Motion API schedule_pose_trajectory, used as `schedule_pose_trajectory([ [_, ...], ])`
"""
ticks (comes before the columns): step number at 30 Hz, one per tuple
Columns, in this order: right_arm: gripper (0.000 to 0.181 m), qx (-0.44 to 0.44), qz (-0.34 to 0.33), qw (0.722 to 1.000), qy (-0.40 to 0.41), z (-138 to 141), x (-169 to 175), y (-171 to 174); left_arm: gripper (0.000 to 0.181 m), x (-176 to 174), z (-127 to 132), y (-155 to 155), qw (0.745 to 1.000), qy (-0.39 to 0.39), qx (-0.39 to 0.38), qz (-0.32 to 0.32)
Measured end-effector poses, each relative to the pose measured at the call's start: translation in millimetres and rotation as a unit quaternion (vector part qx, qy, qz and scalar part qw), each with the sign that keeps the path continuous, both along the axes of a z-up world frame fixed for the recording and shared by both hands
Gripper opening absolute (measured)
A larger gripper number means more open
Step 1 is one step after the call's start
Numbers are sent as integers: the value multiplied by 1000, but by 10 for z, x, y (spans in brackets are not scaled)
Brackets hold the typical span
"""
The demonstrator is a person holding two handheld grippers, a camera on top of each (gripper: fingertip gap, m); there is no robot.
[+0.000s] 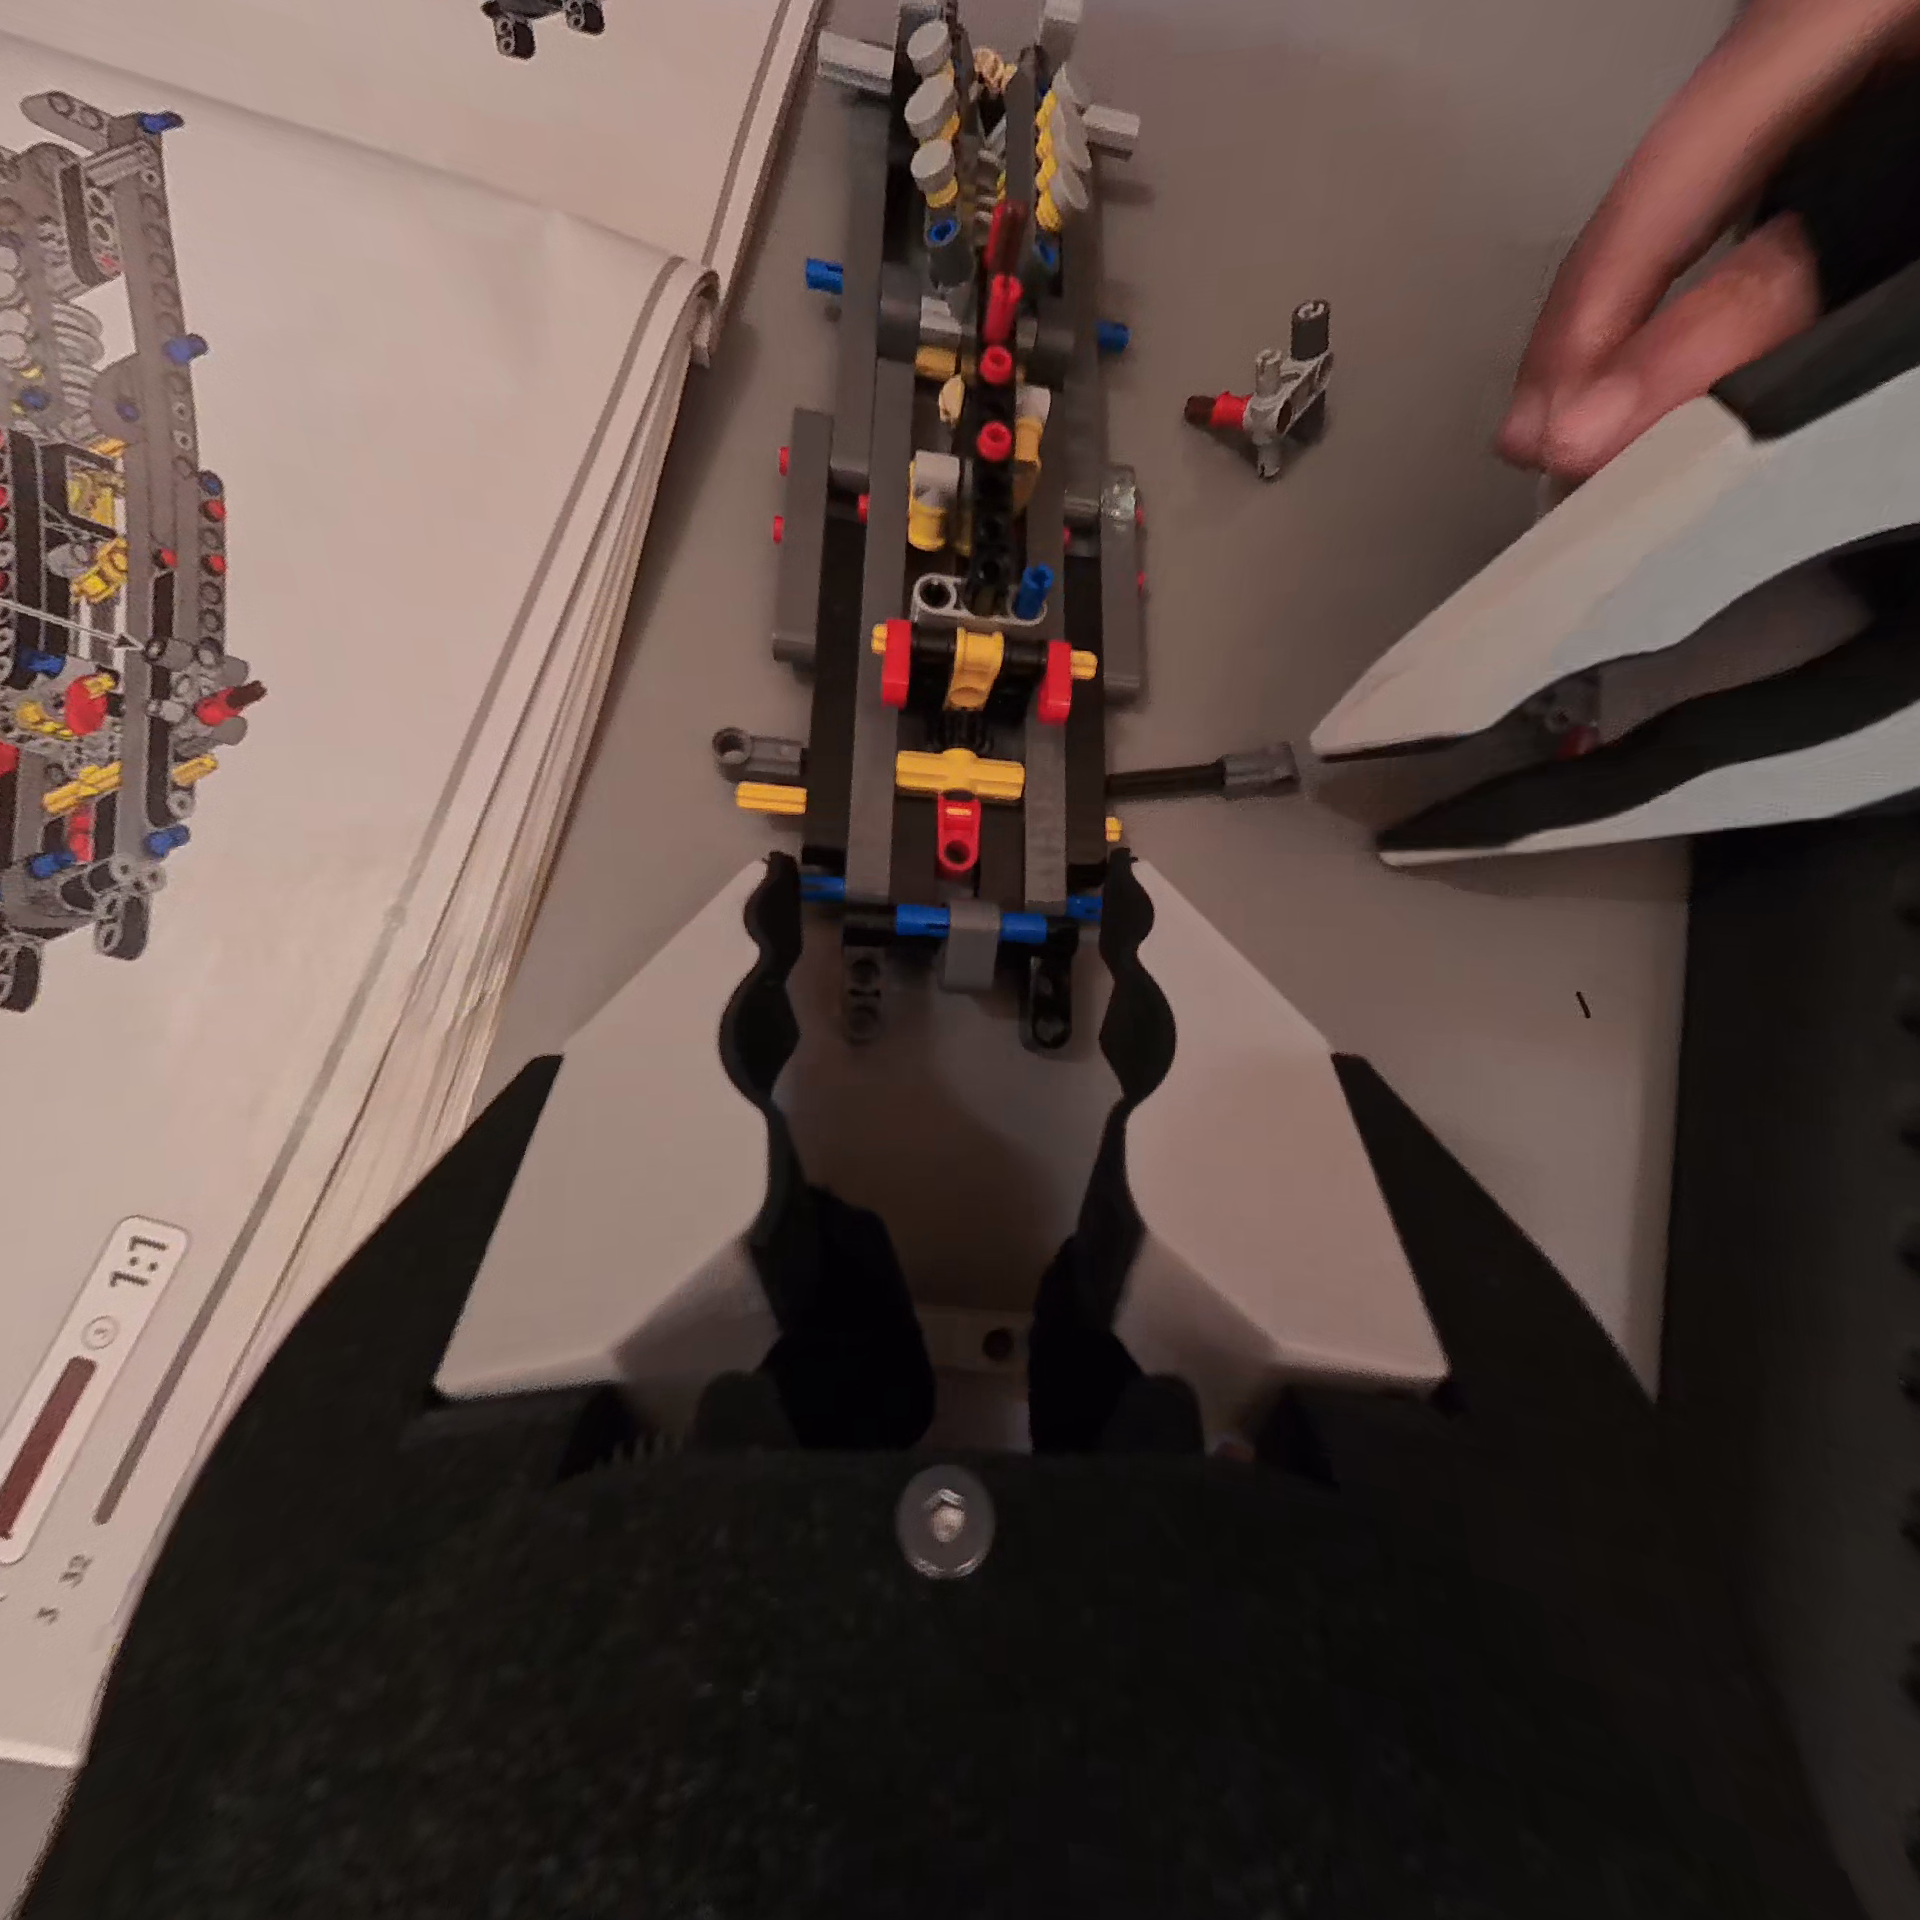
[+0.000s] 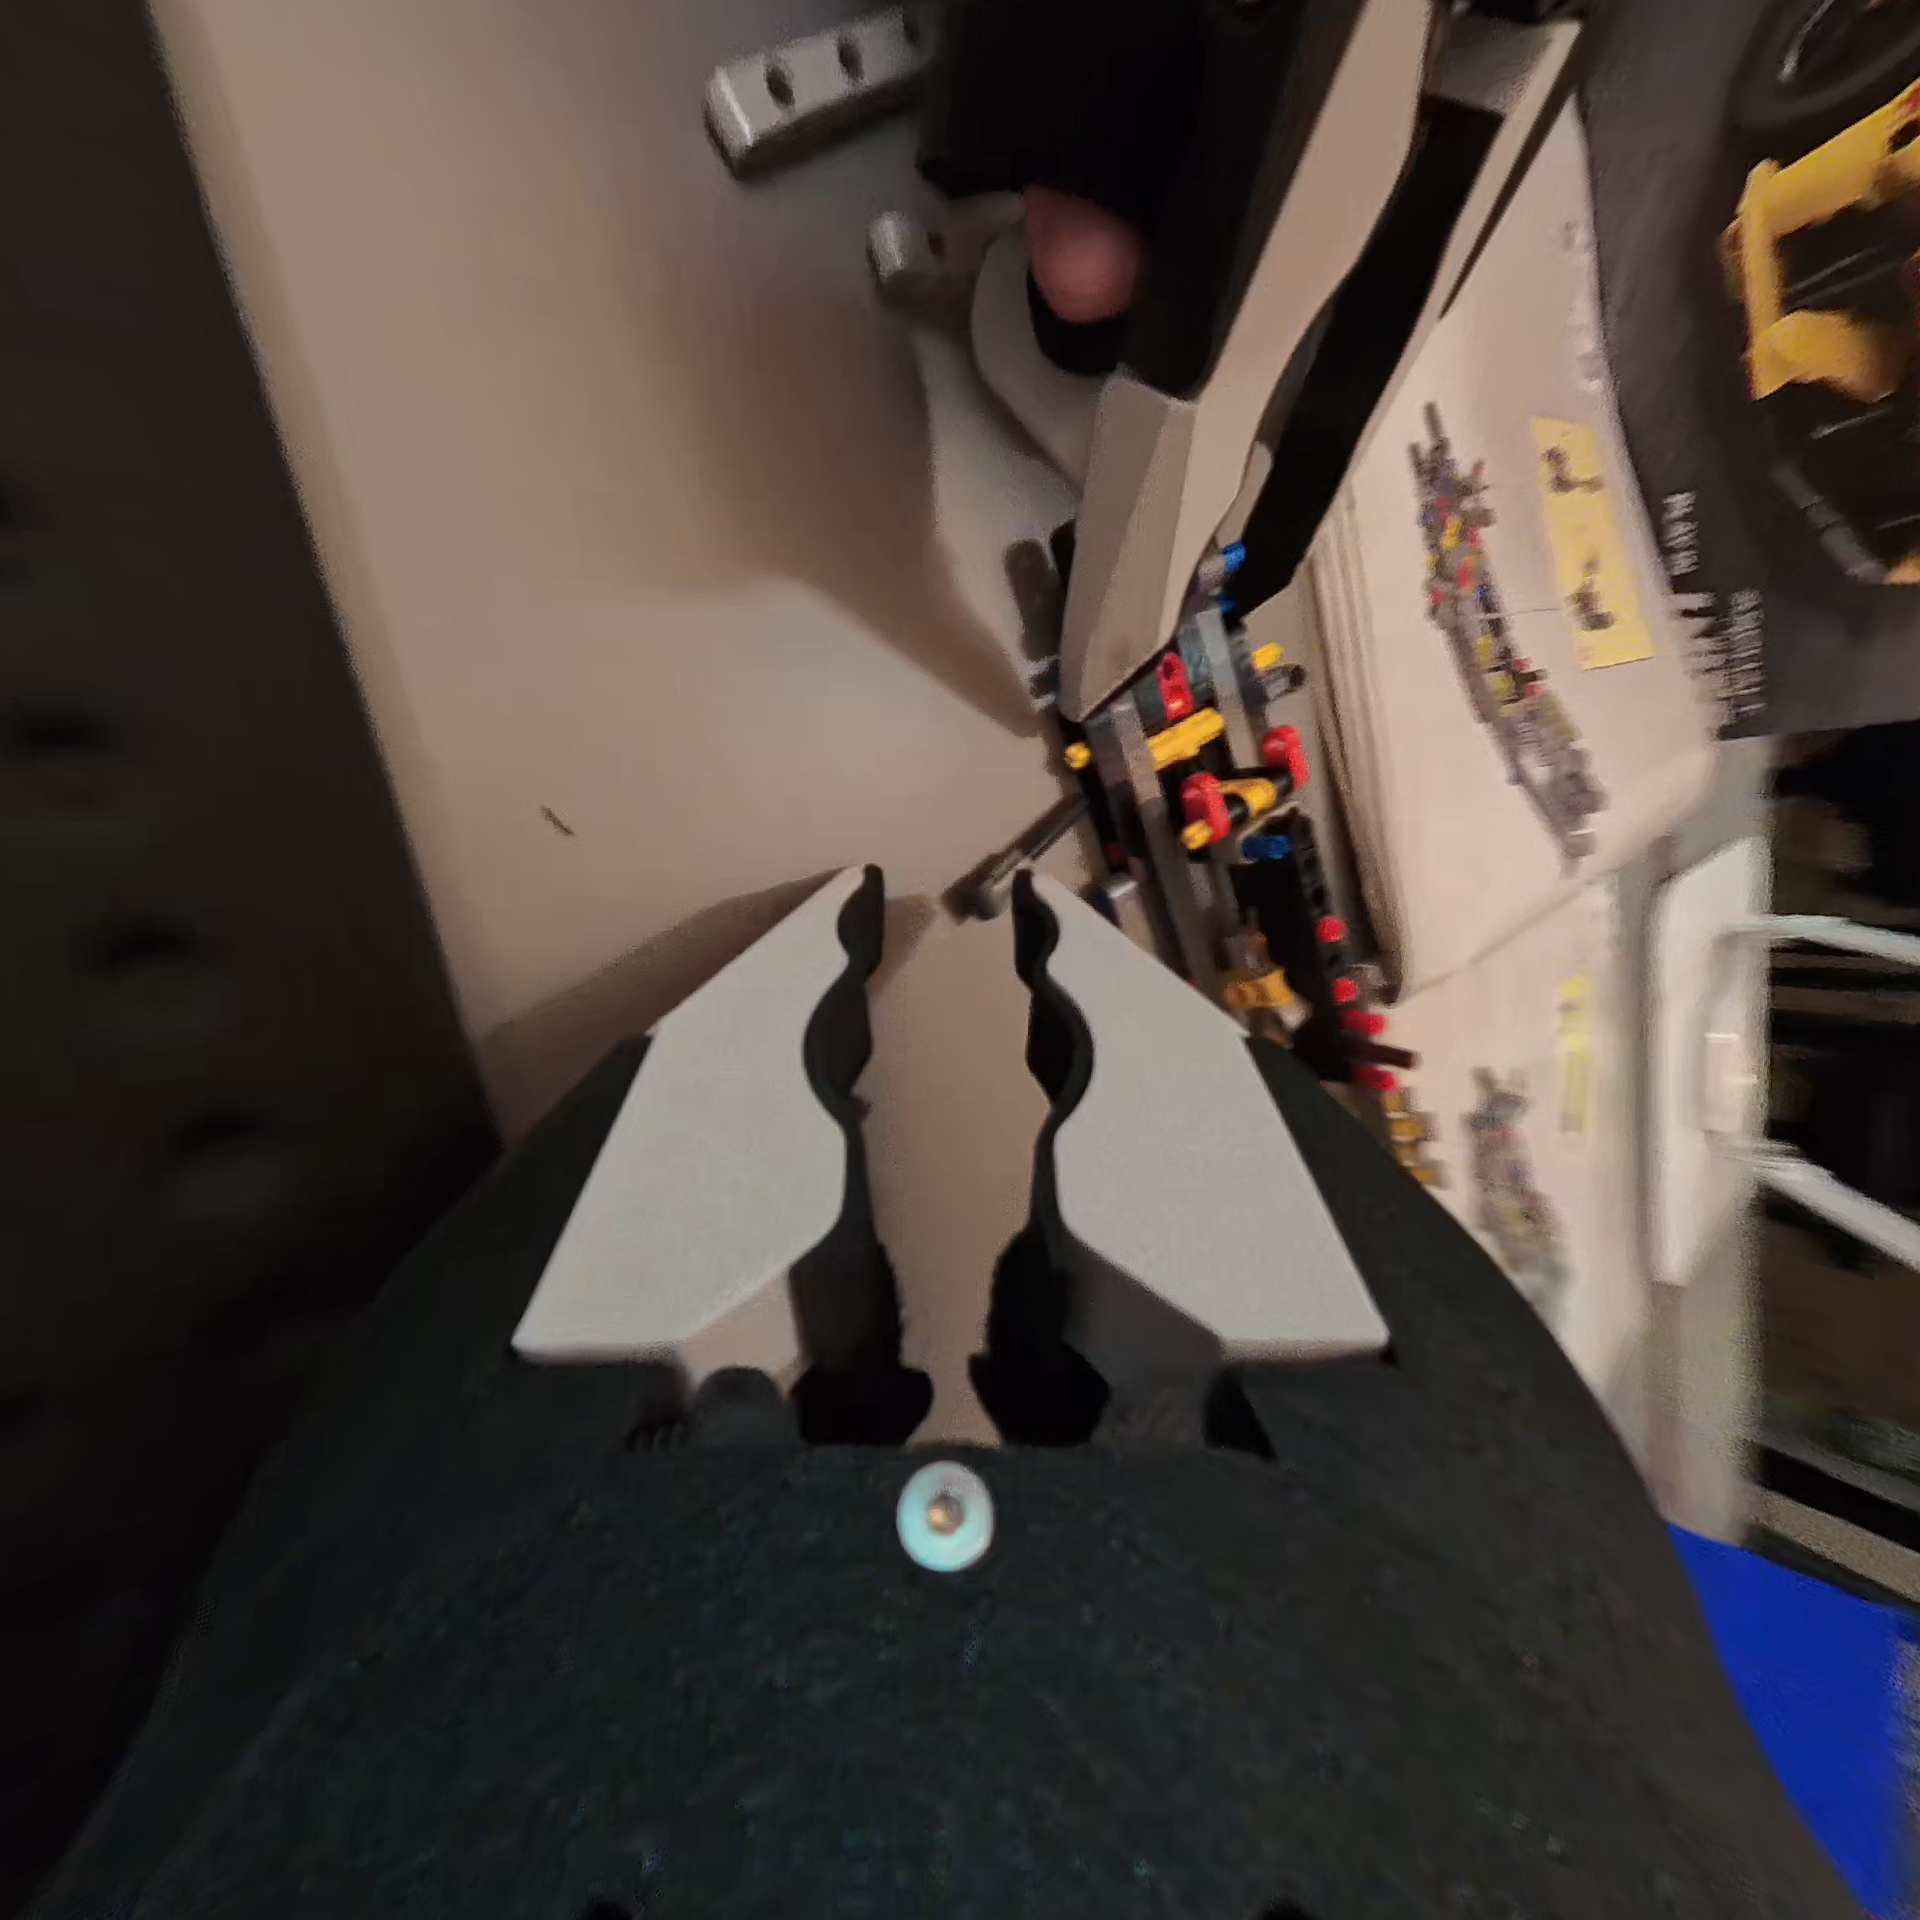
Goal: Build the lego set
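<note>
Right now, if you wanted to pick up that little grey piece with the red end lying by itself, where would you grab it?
Probably the little grey piece is best gripped across its pale middle, coming from above. Pins stick out several ways: a red-and-dark one sideways, a black one up. The middle looks the chunkiest part, and table lies bare around it.

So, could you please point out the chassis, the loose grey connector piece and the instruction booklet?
chassis (image 1: 956,665): left wrist view, yellow-and-red cross section.
loose grey connector piece (image 1: 1283,390): left wrist view, pale body.
instruction booklet (image 1: 395,436): left wrist view, open page.
</note>
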State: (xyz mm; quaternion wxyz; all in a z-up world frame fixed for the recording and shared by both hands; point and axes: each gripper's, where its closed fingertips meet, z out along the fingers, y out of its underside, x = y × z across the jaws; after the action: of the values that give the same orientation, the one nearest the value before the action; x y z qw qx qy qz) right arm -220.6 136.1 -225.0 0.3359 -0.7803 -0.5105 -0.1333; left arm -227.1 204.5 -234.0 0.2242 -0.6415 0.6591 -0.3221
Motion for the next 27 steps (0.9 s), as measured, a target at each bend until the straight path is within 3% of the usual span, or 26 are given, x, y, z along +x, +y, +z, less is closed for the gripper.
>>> schedule_pose_trajectory([
  [4, 26, -59, -73, 986, 137, 44, 49, -5, 56, 1, 5, -11, 1000, -1, -7, 9],
  [10, 29, -130, -175, 938, 270, 2, 77, 109, 56, 11, 0, -26, 1000, 7, 4, 23],
  [14, 21, -131, -216, 933, 256, -78, 122, 142, 56, 15, 2, -30, 1000, 2, 0, 27],
  [17, 9, -125, -209, 937, 250, -107, 58, 116, 56, 22, 3, -41, 1000, 0, 2, 27],
  [27, 6, -107, -232, 931, 261, -98, 141, 136, 56, 24, 9, -35, 999, -7, -9, 33],
])
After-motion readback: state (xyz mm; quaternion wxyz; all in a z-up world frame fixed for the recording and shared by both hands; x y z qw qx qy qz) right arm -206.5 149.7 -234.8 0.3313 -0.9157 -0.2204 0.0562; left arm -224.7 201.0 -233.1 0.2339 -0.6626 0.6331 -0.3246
